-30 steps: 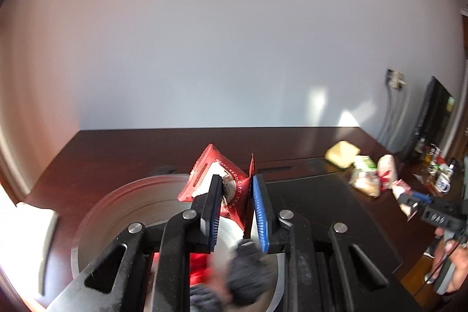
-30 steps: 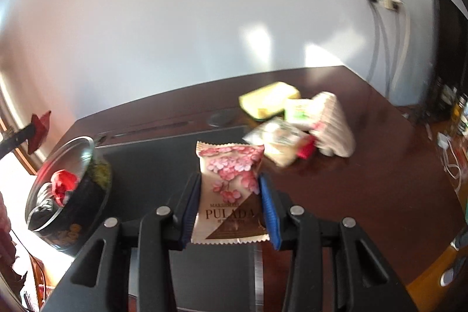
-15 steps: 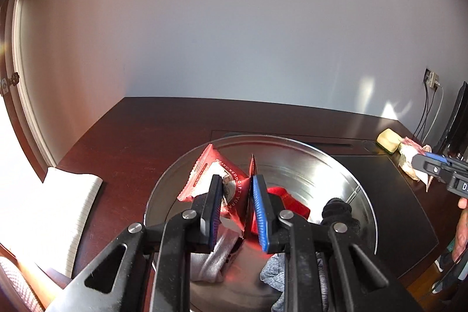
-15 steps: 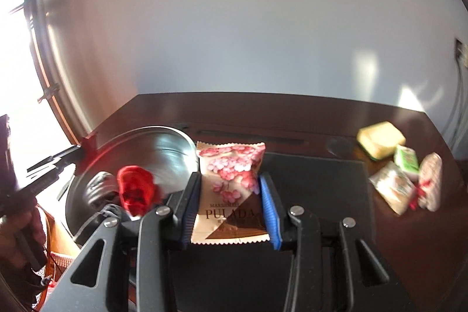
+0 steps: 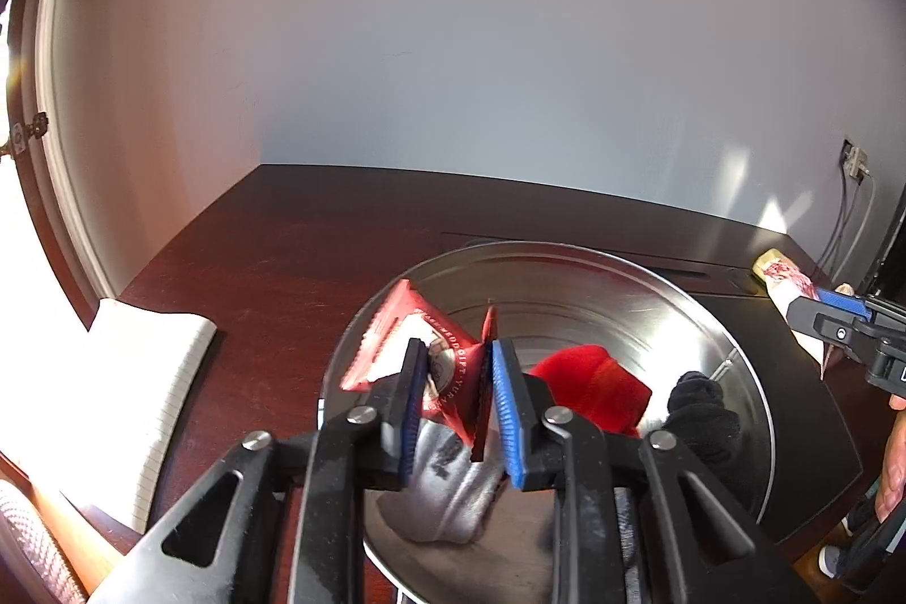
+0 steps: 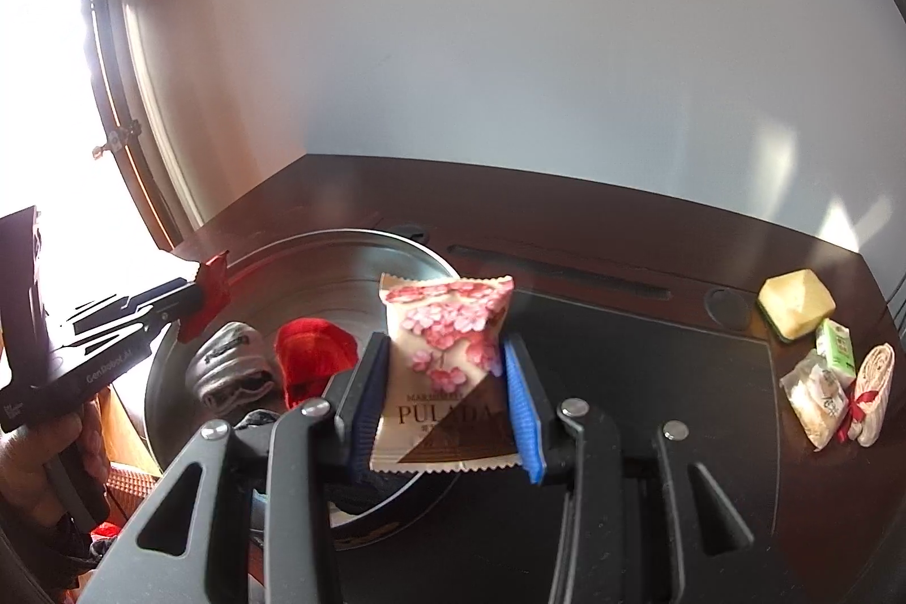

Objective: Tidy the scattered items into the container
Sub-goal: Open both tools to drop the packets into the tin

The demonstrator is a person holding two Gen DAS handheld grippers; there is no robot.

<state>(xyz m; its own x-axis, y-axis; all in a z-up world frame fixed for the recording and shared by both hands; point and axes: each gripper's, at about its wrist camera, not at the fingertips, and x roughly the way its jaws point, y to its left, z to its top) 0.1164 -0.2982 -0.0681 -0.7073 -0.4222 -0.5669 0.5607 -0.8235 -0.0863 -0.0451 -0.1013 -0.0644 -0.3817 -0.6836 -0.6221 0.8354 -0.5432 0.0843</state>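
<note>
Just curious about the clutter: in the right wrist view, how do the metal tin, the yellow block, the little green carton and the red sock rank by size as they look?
1. Metal tin, clearly largest.
2. Red sock.
3. Yellow block; it lies farther from the camera than the sock, so this order is unsure.
4. Green carton, smallest.

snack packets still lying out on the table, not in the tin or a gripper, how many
4, clustered at the table's far right edge: a yellow block packet, a small green packet, a clear-wrapped packet, and a ribbon-tied roll. Others may lie out of view.
</note>
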